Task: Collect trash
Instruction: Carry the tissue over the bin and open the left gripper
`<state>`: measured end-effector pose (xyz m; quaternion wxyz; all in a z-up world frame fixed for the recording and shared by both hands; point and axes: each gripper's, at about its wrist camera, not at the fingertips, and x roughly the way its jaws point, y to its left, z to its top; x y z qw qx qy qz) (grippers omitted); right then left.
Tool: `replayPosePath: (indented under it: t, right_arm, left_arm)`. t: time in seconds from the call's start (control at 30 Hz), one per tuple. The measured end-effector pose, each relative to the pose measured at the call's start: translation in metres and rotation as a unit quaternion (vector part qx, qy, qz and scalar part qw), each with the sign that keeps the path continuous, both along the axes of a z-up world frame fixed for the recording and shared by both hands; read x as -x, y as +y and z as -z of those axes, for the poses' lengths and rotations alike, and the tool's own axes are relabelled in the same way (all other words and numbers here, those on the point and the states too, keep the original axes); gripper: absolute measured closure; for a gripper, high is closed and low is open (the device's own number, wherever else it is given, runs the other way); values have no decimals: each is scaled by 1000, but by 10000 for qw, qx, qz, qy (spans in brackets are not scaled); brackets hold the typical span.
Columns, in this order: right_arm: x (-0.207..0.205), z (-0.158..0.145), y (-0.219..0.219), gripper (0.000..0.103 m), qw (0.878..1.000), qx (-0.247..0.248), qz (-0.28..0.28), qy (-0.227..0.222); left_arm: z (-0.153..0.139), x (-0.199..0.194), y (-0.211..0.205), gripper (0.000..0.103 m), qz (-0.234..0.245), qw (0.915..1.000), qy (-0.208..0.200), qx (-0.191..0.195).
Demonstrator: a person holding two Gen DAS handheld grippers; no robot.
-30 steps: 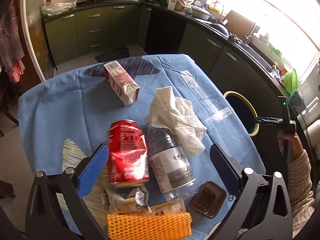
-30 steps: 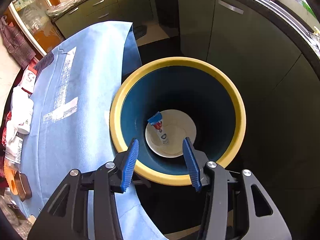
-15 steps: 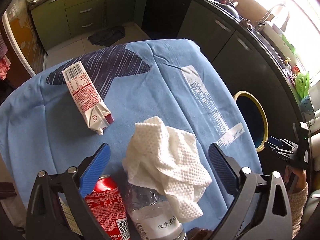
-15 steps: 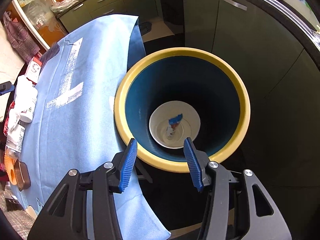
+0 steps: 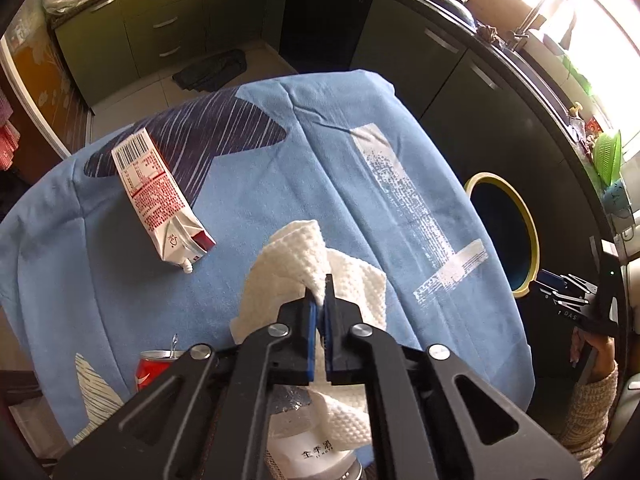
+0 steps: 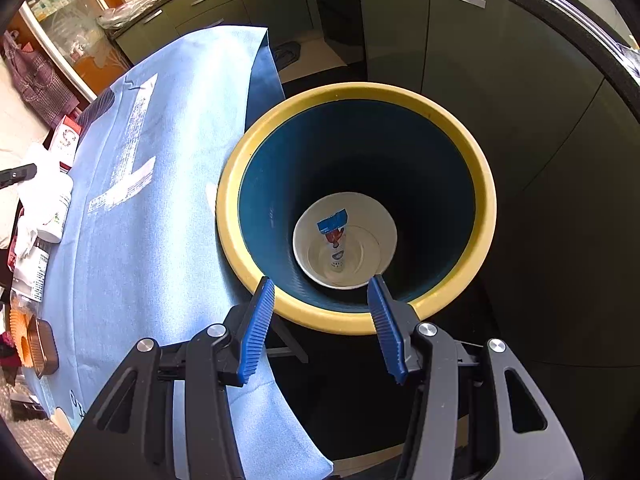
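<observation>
Left wrist view, left to right. A red soda can (image 5: pixel 154 368) stands at the lower left of the frame, partly hidden by the gripper body. A red-and-white carton (image 5: pixel 158 196) lies on its side at centre left on the blue cloth (image 5: pixel 280 184) that covers the worktop, its spout toward the lower right. The left gripper (image 5: pixel 320 304) occupies the lower centre. Its jaws have just closed and are clenched on a fold of the white paper towel (image 5: pixel 296 264); the towel is crumpled at frame centre and drapes over a clear plastic bottle (image 5: pixel 316 452) visible at the bottom edge. The yellow-rimmed bin (image 5: pixel 532 248) stands at the right, beside the cloth edge. A hand (image 5: pixel 596 356) in a knit sleeve holds the other gripper at the far right.

Right wrist view, left to right. The remaining trash lies along the left edge of the frame on the blue cloth, including an orange foam net (image 6: pixel 18 332) and a brown tray (image 6: pixel 44 346). The bin fills the centre; a small printed wrapper (image 6: pixel 334 236) lies on its pale bottom. The right gripper (image 6: pixel 322 298) hangs above the near rim at lower centre, jaws released and part-way apart with nothing between them.
</observation>
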<state>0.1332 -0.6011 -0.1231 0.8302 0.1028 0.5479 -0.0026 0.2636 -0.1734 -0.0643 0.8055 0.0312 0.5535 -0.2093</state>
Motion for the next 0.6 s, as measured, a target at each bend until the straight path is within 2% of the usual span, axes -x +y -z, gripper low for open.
replayPosePath:
  t: [0.27, 0.5, 0.6]
  right_arm:
    - [8, -8, 0, 54, 9999, -42, -3, -143]
    - [21, -17, -6, 54, 9995, -68, 33, -300]
    - [28, -18, -11, 54, 9994, -88, 68, -336]
  left_arm:
    - [-80, 36, -5, 100, 364, 9967, -649, 320]
    - [-147, 66, -52, 100, 885, 9879, -1246, 269]
    - [-165, 77, -82, 100, 1144, 9825, -1451, 221]
